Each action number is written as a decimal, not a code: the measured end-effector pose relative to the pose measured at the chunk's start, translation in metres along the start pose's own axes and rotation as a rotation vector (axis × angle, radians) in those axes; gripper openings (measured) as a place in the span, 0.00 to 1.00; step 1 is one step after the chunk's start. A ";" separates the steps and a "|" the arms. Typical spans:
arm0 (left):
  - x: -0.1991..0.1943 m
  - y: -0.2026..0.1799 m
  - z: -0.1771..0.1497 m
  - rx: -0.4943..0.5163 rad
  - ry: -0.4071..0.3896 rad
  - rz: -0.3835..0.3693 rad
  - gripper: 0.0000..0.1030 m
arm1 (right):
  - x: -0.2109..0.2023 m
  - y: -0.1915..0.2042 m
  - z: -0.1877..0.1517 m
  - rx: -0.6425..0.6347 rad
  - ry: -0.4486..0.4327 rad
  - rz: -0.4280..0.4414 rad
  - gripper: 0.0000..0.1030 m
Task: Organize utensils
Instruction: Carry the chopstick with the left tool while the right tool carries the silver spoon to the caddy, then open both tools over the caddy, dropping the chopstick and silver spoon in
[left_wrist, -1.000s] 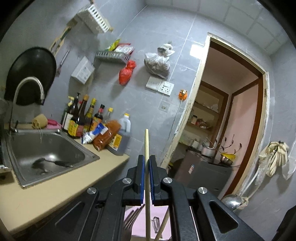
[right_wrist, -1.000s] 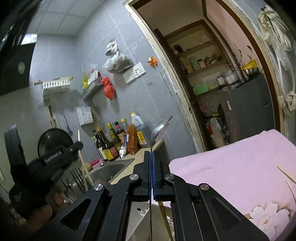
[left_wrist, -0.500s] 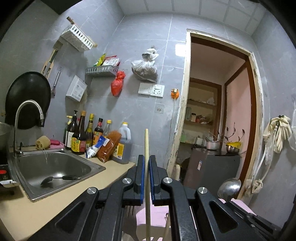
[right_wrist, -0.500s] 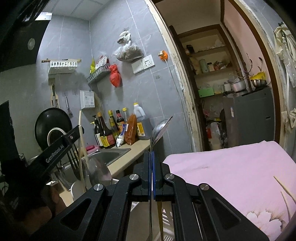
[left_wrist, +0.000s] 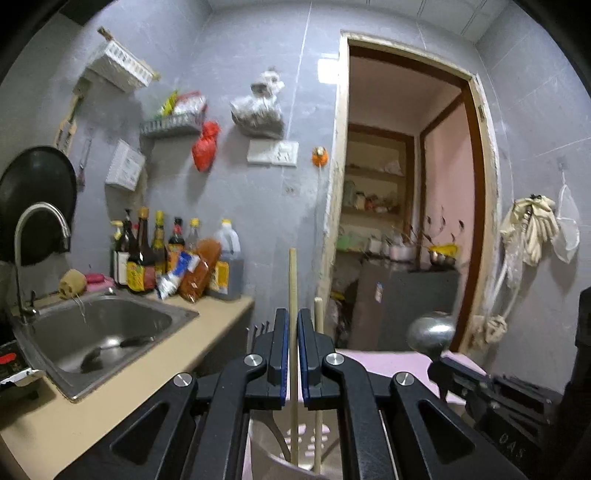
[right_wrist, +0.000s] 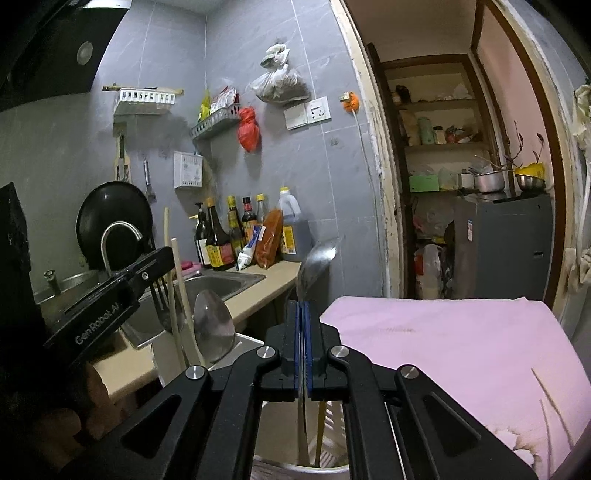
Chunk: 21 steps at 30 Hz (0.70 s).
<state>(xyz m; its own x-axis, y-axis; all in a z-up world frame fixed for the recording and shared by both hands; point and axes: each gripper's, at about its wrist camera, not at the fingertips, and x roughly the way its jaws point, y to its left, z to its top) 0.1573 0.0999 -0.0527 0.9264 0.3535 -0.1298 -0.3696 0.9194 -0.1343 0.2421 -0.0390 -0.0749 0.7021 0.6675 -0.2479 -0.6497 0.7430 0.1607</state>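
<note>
In the left wrist view my left gripper (left_wrist: 293, 321) is shut on an upright wooden chopstick (left_wrist: 293, 280), whose lower end reaches into a pale utensil holder (left_wrist: 271, 446). A second chopstick (left_wrist: 318, 314) stands just right of it. In the right wrist view my right gripper (right_wrist: 303, 306) pinches the thin handle of a metal spoon (right_wrist: 317, 266), bowl up, over the holder's rim (right_wrist: 295, 469); its jaws are opening slightly. The left gripper (right_wrist: 147, 266) shows at the left, with a fork (right_wrist: 162, 299) and another spoon (right_wrist: 214, 325) standing beside it.
A steel sink (left_wrist: 110, 332) with a curved tap (left_wrist: 40, 229) lies left in the beige counter (left_wrist: 207, 332), with sauce bottles (left_wrist: 147, 254) at the wall. A pink cloth (right_wrist: 443, 350) with loose chopsticks (right_wrist: 546, 387) covers the surface on the right. An open doorway (left_wrist: 406, 203) stands behind.
Both views have rolled to a more upright picture. The holder now shows beneath the left jaws, and the right gripper with its spoon has come into the left view's lower right.
</note>
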 end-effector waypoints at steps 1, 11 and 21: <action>0.000 0.002 0.001 -0.006 0.021 -0.014 0.05 | -0.001 0.000 0.001 -0.001 0.003 0.000 0.07; -0.008 0.017 0.015 -0.081 0.147 -0.052 0.23 | -0.033 -0.004 0.015 0.044 0.037 -0.008 0.19; -0.019 0.004 0.023 -0.085 0.203 -0.060 0.45 | -0.066 -0.017 0.021 0.102 0.038 -0.061 0.30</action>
<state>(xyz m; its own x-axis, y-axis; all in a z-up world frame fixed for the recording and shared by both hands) 0.1398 0.1010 -0.0279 0.9167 0.2483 -0.3132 -0.3268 0.9169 -0.2294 0.2124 -0.0946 -0.0414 0.7266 0.6199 -0.2963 -0.5716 0.7847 0.2400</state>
